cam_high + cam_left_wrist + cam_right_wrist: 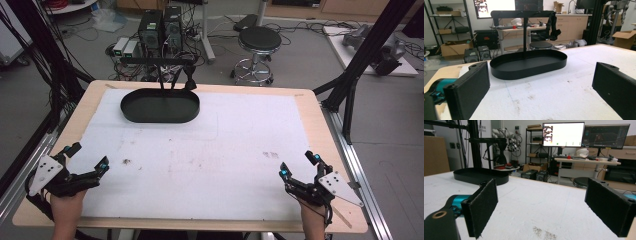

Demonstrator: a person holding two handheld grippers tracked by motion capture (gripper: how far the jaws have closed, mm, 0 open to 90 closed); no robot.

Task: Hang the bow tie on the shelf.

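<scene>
At the table's near corners, both tools gape empty.
Left tool point(90, 159) and right tool point(299, 165) sit well apart from the black oval metal tray point(160, 106); its upright stand's top is cut off.

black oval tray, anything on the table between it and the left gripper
Nothing visible does. The left gripper sits open at the near left edge, and only bare, lightly stained white mat lies between it and the black oval tray at the far side.

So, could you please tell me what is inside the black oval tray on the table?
The black oval tray holds nothing loose; only the stand's post rises from its floor. The near wall hides a strip of that floor.
</scene>
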